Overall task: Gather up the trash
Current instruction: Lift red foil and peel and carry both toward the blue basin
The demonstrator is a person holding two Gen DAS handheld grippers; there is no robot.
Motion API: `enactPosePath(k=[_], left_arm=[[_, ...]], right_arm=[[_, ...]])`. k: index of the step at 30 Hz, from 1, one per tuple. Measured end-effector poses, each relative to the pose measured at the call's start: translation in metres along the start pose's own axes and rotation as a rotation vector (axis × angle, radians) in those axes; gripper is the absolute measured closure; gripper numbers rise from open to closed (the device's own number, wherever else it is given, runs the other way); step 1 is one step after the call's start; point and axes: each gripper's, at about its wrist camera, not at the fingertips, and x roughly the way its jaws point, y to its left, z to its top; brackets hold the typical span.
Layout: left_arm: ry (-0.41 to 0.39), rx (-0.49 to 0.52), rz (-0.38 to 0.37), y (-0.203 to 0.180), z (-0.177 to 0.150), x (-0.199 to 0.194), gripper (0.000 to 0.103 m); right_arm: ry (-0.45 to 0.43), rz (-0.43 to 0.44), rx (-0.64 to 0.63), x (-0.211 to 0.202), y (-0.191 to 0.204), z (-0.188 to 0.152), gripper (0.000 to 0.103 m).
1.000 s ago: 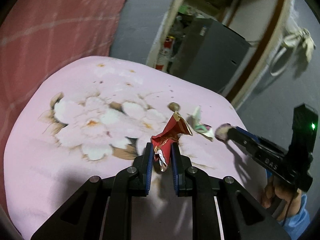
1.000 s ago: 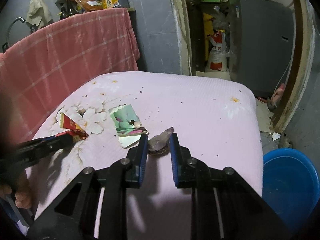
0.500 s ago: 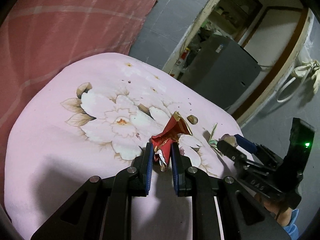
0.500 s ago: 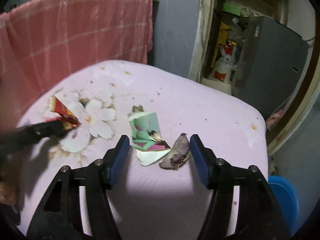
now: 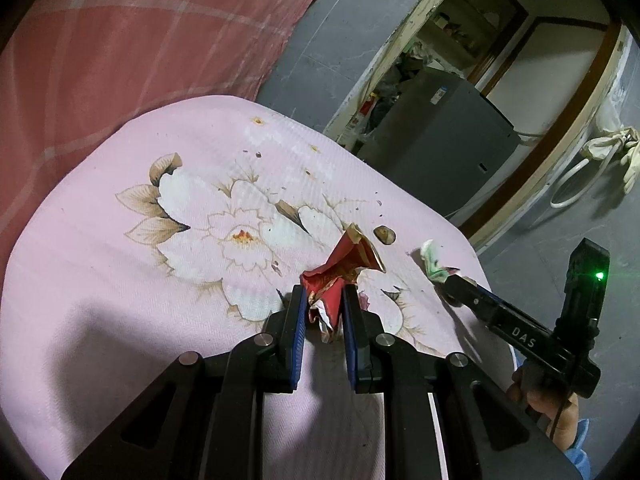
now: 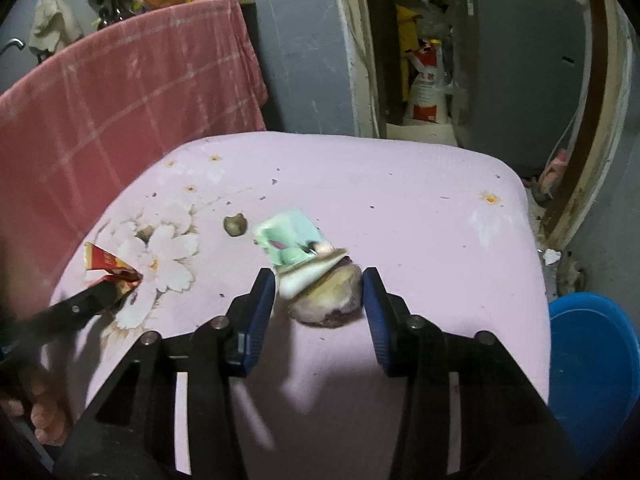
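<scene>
On the pink flowered tablecloth (image 5: 120, 280), my left gripper (image 5: 323, 304) is shut on a crumpled red wrapper (image 5: 348, 264), which also shows at the left in the right wrist view as the red wrapper (image 6: 108, 266). My right gripper (image 6: 318, 284) has its jaws closing around a brownish peel scrap (image 6: 328, 304) and the near corner of a green wrapper (image 6: 296, 244). Both lie on the cloth, and the pads are not clearly pressing them. In the left wrist view the right gripper (image 5: 444, 284) sits at the green wrapper (image 5: 432, 260). A small brown bit (image 6: 235, 225) lies just beyond.
A blue bucket (image 6: 592, 360) stands on the floor to the right of the table. A red checked cloth (image 6: 120, 100) hangs behind on the left. A grey cabinet (image 6: 520, 60) and a cluttered doorway are at the back. A hand (image 5: 552, 404) holds the right gripper.
My right gripper let go of the brown scrap, opened wide, then narrowed around the scrap and the green wrapper's corner. My left gripper shifted a little and rolled, still gripping the red wrapper.
</scene>
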Motion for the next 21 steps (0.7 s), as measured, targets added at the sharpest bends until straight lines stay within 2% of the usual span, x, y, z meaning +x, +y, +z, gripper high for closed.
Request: enactPosePath(k=[6,10,13,18,21], left_arm=[[0.005,0.005,0.002,0.000,0.000,0.001,0.089],[0.012,0.021,0.014,-0.004,0.001,0.004,0.089],[0.020,0.046,0.025,-0.009,0.001,0.005,0.089],[0.020,0.122,0.039,-0.024,-0.001,0.006,0.089],[-0.024,0.206,0.051,-0.044,-0.006,-0.001,0.089]], right_arm=[[0.024,0.013,-0.033,0.002,0.005,-0.005,0.056],[0.030,-0.011,-0.030,0.003,0.004,-0.005,0.068],[0.023,-0.006,-0.028,0.002,0.004,-0.006,0.070],[-0.007,0.015,-0.020,-0.007,0.004,-0.016,0.071],[-0.058,0.028,-0.023,-0.024,0.003,-0.025,0.071]])
